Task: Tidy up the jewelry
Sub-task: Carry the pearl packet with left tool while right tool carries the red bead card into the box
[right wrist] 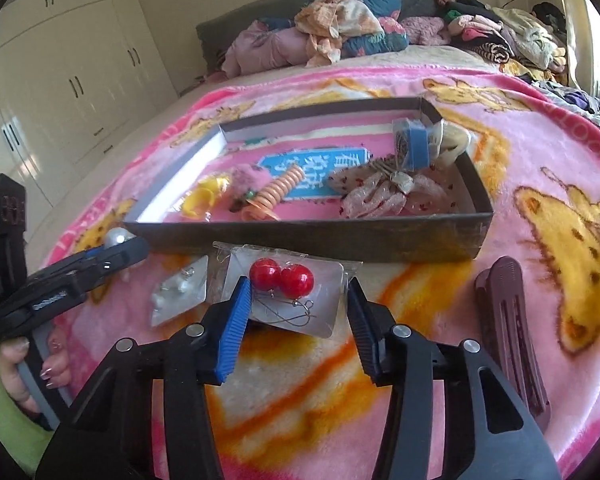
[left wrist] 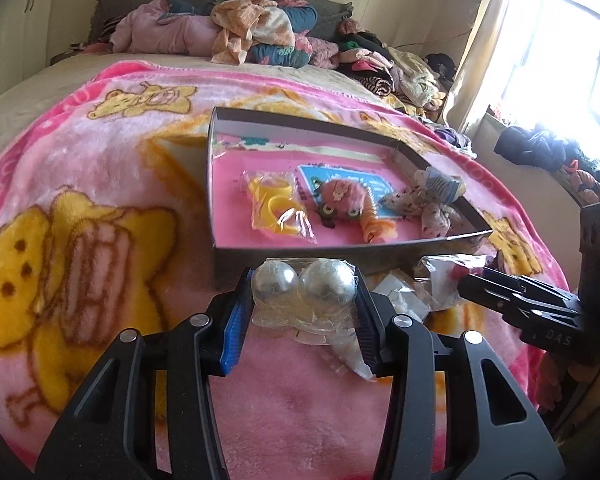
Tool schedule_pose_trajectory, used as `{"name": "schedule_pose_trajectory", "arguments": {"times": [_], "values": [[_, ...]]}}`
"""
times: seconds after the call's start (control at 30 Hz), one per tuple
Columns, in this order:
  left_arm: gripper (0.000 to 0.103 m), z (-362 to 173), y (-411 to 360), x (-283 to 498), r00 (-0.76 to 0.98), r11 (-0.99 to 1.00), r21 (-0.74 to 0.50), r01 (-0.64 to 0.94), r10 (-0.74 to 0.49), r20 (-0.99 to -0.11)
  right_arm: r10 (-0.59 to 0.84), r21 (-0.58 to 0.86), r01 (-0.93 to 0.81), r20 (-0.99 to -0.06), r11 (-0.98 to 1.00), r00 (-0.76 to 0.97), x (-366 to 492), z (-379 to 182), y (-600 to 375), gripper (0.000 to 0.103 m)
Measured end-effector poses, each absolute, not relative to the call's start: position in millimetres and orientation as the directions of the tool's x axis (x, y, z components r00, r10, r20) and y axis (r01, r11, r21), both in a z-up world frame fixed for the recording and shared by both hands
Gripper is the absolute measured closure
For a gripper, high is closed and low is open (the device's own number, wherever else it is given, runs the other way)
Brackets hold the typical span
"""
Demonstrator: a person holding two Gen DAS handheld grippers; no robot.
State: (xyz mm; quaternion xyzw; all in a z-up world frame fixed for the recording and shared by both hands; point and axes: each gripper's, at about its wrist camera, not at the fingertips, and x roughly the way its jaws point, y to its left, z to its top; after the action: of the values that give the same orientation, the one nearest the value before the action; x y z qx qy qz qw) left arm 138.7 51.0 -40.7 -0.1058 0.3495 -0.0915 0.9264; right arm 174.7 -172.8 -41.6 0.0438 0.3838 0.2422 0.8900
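Note:
My left gripper [left wrist: 302, 300] is shut on a clear packet holding two silver pearl ball earrings [left wrist: 304, 286], just in front of the dark cardboard box [left wrist: 340, 258]. In the right wrist view that gripper [right wrist: 132, 248] comes in from the left with a pearl [right wrist: 118, 236] showing at its tip. My right gripper [right wrist: 298, 296] straddles a clear packet of red ball earrings [right wrist: 296, 280] lying on the pink blanket. The blue left pad touches one red ball and the right pad meets the packet's right edge. The box [right wrist: 300, 236] lies just beyond.
The box holds bagged yellow rings [left wrist: 276, 208], a pink fuzzy clip [left wrist: 340, 196], an orange spiral tie [left wrist: 370, 220] and a floral bow [left wrist: 420, 204]. A packet of small pearl earrings [right wrist: 180, 292] and a brown hair clip [right wrist: 508, 320] lie on the blanket. Piled clothes are at the bed's head.

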Motion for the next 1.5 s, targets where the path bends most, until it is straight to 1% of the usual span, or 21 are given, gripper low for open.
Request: {"name": "schedule_pose_trajectory", "arguments": {"times": [0.27,0.5,0.73,0.77,0.8,0.83,0.97,1.03,1.13,1.5], "values": [[0.066,-25.1,37.6,146.1,0.755,0.959,-0.254,0.128,-0.260,-0.602,0.442,0.264,-0.356,-0.607,0.896,0.660,172.7,-10.6,-198.6,0.059],[0.066,-12.0,24.8,156.5,0.770,0.955,-0.251,0.161,-0.280,-0.573,0.414,0.253,-0.328,-0.592,0.910,0.691,178.2,1.1,-209.5,0.061],[0.066,-12.0,16.6,168.9,0.773,0.955,-0.246,0.167,-0.282,-0.568,0.391,0.239,-0.311,-0.600,0.920,0.698,191.1,0.1,-210.9,0.063],[0.066,-13.2,16.5,171.8,0.772,0.954,-0.249,0.164,-0.282,-0.570,0.389,0.238,-0.309,-0.603,0.921,0.696,194.0,-0.8,-210.7,0.065],[0.066,-14.6,16.6,174.5,0.770,0.954,-0.251,0.162,-0.282,-0.572,0.388,0.238,-0.307,-0.605,0.921,0.695,196.6,-1.7,-210.9,0.074],[0.066,-16.0,16.5,177.1,0.770,0.955,-0.250,0.157,-0.277,-0.574,0.387,0.235,-0.309,-0.612,0.922,0.689,201.3,-3.7,-209.8,0.075],[0.066,-23.3,17.7,188.6,0.763,0.960,-0.245,0.137,-0.260,-0.592,0.348,0.188,-0.301,-0.650,0.935,0.676,217.6,-17.4,-202.0,0.076],[0.066,-27.4,19.8,193.9,0.758,0.961,-0.249,0.124,-0.254,-0.601,0.341,0.186,-0.295,-0.665,0.937,0.665,225.0,-25.4,-198.9,0.079],[0.066,-30.9,22.0,198.4,0.756,0.964,-0.239,0.116,-0.242,-0.608,0.335,0.174,-0.300,-0.678,0.938,0.655,230.4,-32.5,-194.0,0.079],[0.066,-40.8,20.3,210.9,0.740,0.970,-0.219,0.103,-0.221,-0.635,0.323,0.129,-0.331,-0.692,0.935,0.645,242.8,-40.1,-179.1,0.079]]}}
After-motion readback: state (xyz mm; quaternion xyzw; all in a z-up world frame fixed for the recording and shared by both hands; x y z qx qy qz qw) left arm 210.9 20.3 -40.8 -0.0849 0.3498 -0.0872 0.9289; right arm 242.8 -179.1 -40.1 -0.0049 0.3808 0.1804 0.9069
